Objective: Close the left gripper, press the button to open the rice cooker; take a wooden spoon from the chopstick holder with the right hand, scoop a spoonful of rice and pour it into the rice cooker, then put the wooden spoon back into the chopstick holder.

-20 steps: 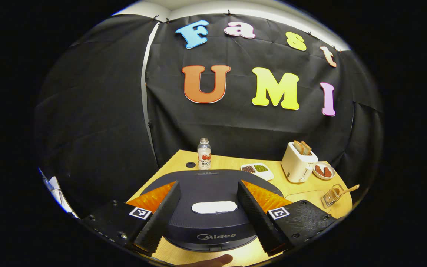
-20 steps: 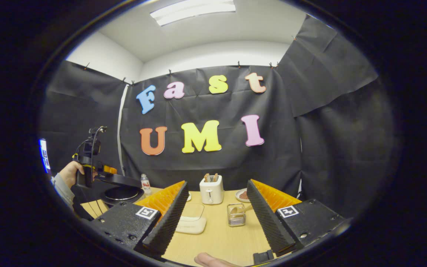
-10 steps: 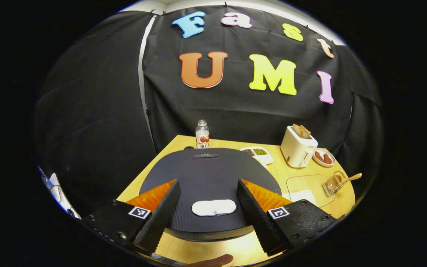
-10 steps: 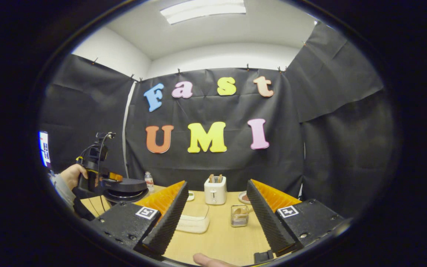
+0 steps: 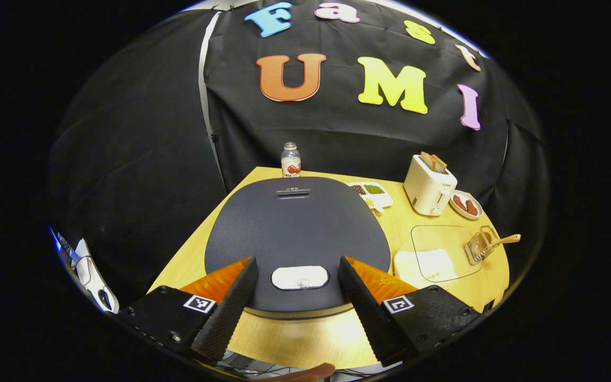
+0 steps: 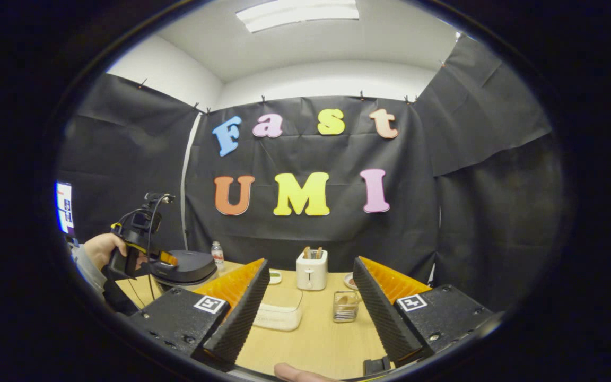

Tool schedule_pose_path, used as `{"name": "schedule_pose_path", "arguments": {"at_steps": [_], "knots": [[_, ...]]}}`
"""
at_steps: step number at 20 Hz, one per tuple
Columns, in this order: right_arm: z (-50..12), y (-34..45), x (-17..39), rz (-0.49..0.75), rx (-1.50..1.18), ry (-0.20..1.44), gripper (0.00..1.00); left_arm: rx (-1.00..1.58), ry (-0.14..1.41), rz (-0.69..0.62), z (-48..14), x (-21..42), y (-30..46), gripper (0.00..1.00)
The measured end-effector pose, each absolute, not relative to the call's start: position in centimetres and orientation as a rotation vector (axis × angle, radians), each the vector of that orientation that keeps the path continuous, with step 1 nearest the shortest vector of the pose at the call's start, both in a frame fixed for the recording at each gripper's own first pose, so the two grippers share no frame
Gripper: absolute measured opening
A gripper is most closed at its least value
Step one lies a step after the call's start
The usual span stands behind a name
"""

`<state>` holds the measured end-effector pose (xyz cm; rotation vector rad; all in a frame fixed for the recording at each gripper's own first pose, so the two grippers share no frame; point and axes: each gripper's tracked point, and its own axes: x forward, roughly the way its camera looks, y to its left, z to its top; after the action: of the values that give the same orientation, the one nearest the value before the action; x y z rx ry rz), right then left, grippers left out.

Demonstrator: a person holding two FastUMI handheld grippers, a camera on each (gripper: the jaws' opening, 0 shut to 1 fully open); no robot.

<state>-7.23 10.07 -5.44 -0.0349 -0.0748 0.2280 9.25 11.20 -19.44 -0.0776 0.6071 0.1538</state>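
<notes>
The dark rice cooker (image 5: 295, 228) stands on the wooden table (image 5: 189, 260) with its lid down flat. My left gripper (image 5: 297, 263) is open, its fingers either side of the white button (image 5: 300, 277) at the lid's front edge. The right gripper view has that gripper (image 6: 163, 258) in a hand at the cooker's (image 6: 186, 265) left rim. At the table's right stands the wire chopstick holder (image 5: 479, 245) with the wooden spoon (image 5: 504, 240) leaning out of it. My right gripper (image 6: 311, 265) is open and holds nothing, well short of the holder (image 6: 345, 306).
A clear box with rice (image 5: 435, 254) lies between the cooker and the holder. A white toaster (image 5: 430, 185), a small plate (image 5: 465, 204), a divided dish of beans (image 5: 372, 192) and a bottle (image 5: 290, 160) line the back. The rice box (image 6: 280, 313) and toaster (image 6: 312, 262) sit ahead of my right gripper.
In the right gripper view the cooker's lid has come down from raised above the pot to flat. The left gripper view now looks more steeply down on the lid.
</notes>
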Motion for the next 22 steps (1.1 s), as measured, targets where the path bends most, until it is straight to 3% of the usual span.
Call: {"name": "schedule_pose_path", "arguments": {"at_steps": [12,13,17,18,22], "knots": [[-6.8,11.1,-6.9,0.230,-0.055,-0.035,1.00,-0.048,0.367,0.151,-19.4,8.3,10.9,0.99],[-6.9,11.1,-6.9,0.229,-0.053,-0.033,0.95,-0.043,0.346,0.151,-19.4,8.2,10.9,0.99],[-7.9,11.2,-6.5,0.225,-0.041,-0.014,1.00,-0.052,0.234,0.156,-19.1,8.3,11.0,0.99],[-8.1,11.4,-6.4,0.227,-0.040,-0.007,0.95,-0.050,0.197,0.155,-19.3,8.4,11.0,0.99],[-8.3,11.6,-6.3,0.232,-0.049,-0.003,0.95,-0.041,0.098,0.150,-19.1,9.2,11.0,0.99]]}}
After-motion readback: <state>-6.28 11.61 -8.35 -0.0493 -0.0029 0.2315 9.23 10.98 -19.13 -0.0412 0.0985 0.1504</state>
